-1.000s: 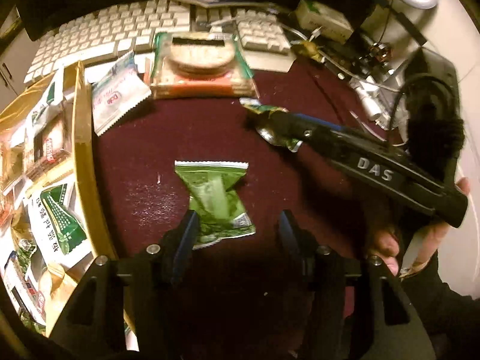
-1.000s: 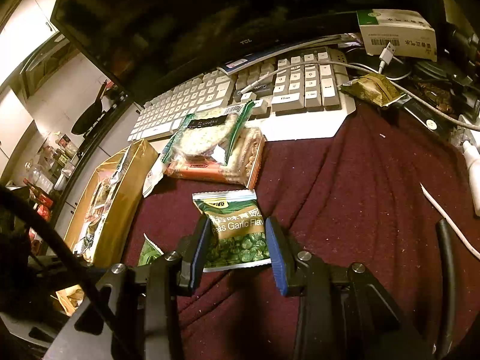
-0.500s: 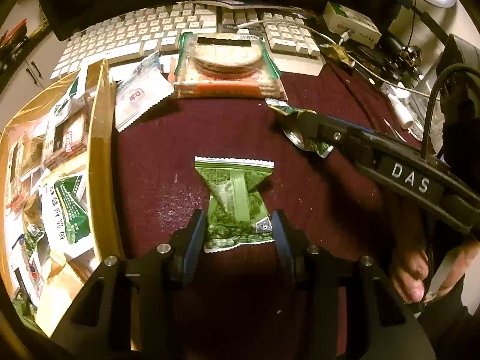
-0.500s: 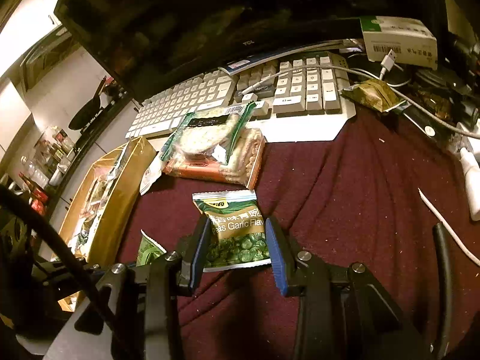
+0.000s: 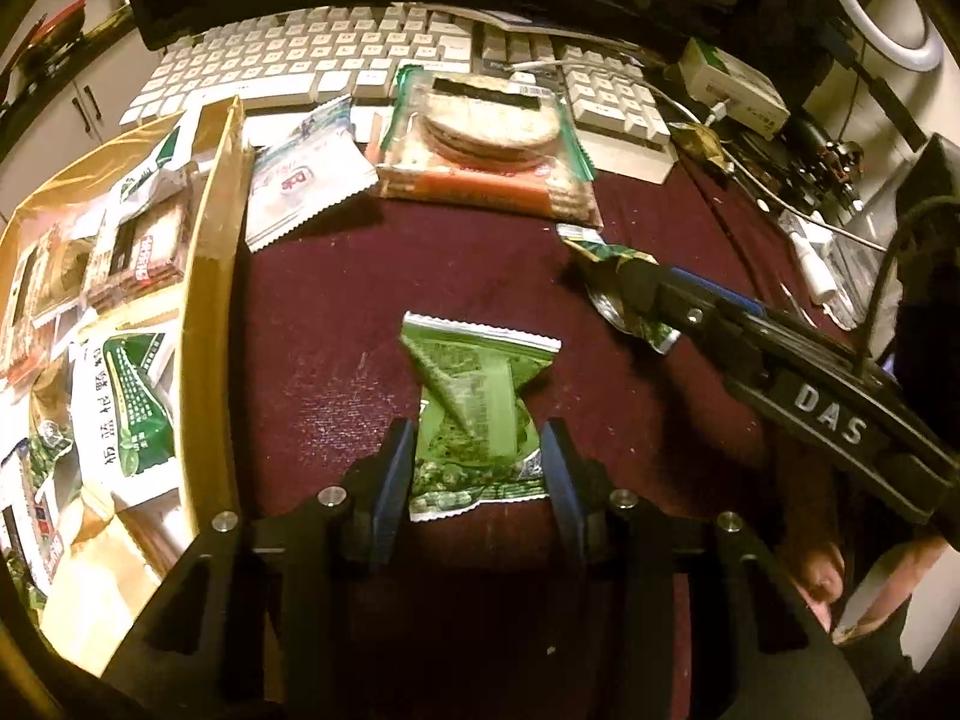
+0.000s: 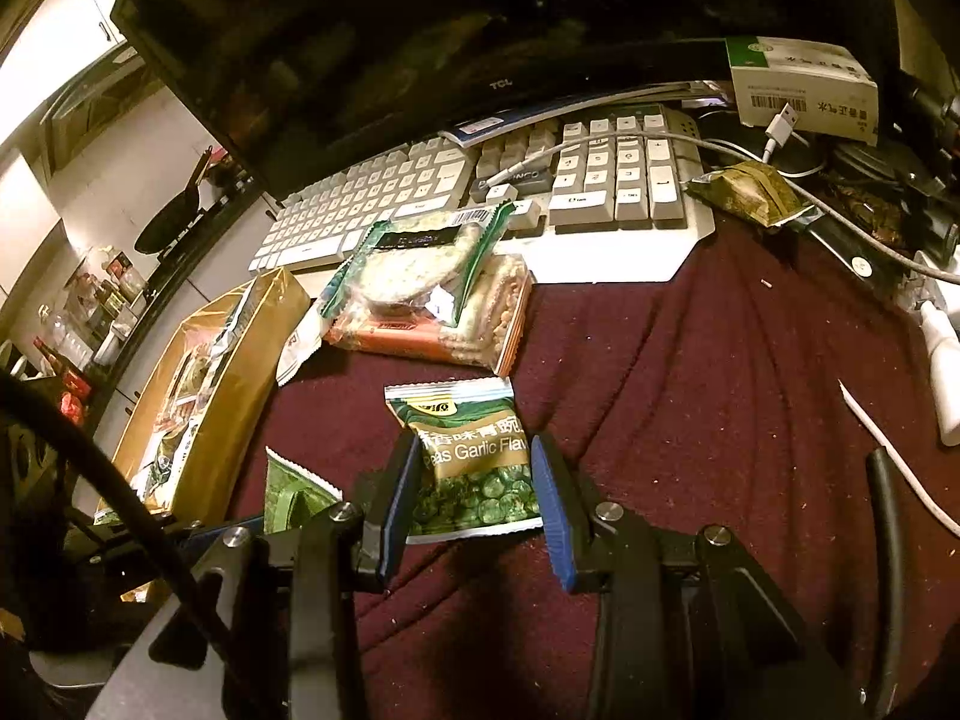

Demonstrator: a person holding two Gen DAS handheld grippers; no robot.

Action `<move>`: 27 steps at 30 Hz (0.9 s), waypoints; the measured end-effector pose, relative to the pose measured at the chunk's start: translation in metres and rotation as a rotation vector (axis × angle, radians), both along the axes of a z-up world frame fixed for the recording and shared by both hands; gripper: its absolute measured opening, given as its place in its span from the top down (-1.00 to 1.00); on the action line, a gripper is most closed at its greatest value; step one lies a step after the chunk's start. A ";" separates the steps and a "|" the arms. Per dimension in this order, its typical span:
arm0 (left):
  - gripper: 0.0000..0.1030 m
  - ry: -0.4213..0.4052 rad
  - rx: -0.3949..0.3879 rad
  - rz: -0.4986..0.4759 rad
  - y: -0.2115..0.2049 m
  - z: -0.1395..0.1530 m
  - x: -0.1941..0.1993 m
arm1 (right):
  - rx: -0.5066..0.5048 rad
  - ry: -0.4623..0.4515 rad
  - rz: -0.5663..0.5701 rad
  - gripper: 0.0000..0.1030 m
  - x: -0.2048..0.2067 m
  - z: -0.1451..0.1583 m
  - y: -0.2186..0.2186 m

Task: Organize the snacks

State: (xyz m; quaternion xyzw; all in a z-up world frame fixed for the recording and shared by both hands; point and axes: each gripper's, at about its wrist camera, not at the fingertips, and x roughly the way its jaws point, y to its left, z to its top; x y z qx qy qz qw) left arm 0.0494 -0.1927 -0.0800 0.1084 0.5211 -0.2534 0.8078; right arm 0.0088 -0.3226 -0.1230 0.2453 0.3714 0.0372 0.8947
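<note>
A dark-red cloth (image 6: 720, 372) covers the desk; a black monitor (image 6: 420, 60) stands at 12 o'clock, white cabinets (image 6: 36, 60) at 10.

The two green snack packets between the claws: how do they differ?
The left packet shows its plain seamed back and is pinched at the waist; the right packet shows its printed front with pictured peas and lies flatter. Both are small, green, crimp-edged, each squeezed between a gripper's fingers, left gripper and right gripper, over the maroon cloth.

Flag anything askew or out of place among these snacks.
The green packet between the left gripper's fingers is twisted and creased mid-body. A cracker stack lies partly on the keyboard, outside the gold box.
</note>
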 end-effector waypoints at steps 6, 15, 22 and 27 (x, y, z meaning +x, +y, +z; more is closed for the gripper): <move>0.33 -0.015 -0.026 0.011 0.004 0.004 -0.004 | -0.002 0.000 0.000 0.27 0.000 0.000 0.000; 0.36 -0.006 -0.102 0.044 0.015 0.014 -0.010 | -0.030 -0.007 0.020 0.27 0.000 0.001 0.007; 0.36 -0.015 -0.125 0.053 0.020 0.021 -0.018 | -0.030 -0.007 0.020 0.27 0.001 0.000 0.007; 0.36 -0.017 -0.133 0.058 0.021 0.022 -0.021 | -0.031 -0.007 0.020 0.27 0.001 0.001 0.007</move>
